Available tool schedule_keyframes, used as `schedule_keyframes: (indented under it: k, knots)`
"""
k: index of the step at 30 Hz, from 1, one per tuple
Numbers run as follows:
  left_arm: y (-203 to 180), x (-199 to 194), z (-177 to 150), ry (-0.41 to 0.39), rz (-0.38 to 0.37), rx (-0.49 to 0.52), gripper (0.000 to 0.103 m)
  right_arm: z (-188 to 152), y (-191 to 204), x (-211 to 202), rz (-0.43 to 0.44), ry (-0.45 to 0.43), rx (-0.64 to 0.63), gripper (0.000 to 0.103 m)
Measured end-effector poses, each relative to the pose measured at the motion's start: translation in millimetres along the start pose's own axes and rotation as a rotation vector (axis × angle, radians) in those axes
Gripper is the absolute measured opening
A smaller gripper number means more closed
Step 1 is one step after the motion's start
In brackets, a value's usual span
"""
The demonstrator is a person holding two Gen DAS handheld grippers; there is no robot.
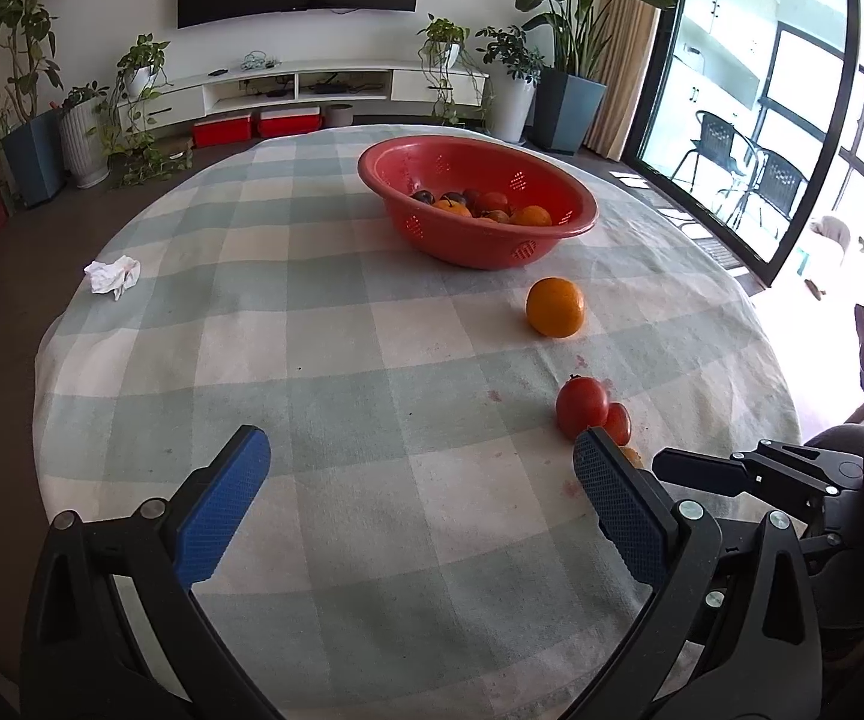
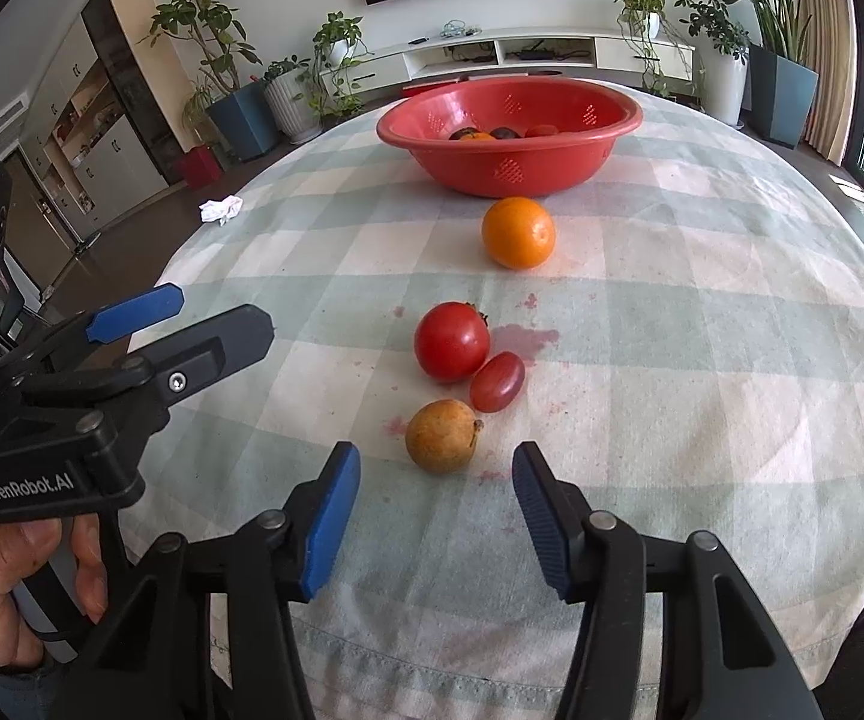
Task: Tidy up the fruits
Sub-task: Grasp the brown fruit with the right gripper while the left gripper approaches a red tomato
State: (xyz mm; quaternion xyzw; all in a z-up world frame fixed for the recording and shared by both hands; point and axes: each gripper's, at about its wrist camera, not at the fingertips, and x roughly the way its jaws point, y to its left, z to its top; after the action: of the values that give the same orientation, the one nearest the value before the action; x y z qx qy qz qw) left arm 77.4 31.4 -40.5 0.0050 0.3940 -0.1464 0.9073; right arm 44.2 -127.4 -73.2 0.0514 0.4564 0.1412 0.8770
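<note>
A red perforated basket (image 2: 510, 165) (image 1: 462, 234) holding several fruits stands at the far side of the round table. Loose on the cloth lie an orange (image 2: 518, 232) (image 1: 555, 307), a red tomato (image 2: 451, 341) (image 1: 581, 407), a small red oval fruit (image 2: 497, 381) (image 1: 619, 423) touching it, and a yellow-brown round fruit (image 2: 441, 435). My right gripper (image 2: 437, 498) is open and empty, just short of the yellow-brown fruit. My left gripper (image 1: 420, 480) is open and empty over bare cloth, left of the fruits; it also shows in the right wrist view (image 2: 216, 318).
The table wears a pale green and white checked cloth (image 1: 342, 360) with reddish stains near the fruits. A crumpled white tissue (image 1: 113, 276) (image 2: 221, 209) lies near the left edge. Potted plants and a TV shelf stand behind; a glass door is at the right.
</note>
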Motion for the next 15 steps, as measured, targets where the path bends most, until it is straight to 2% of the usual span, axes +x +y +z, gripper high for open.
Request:
schedule_keyframes:
  k: [6, 15]
  knots:
    - [0.3, -0.5, -0.9, -0.002, 0.006, 0.0, 0.103, 0.8, 1.5, 3.1, -0.001, 0.001, 0.003, 0.05]
    - [0.5, -0.3, -2.0, 0.0, 0.009, 0.001, 0.103, 3.2, 1.7, 6.8, -0.006, 0.003, 0.013, 0.048]
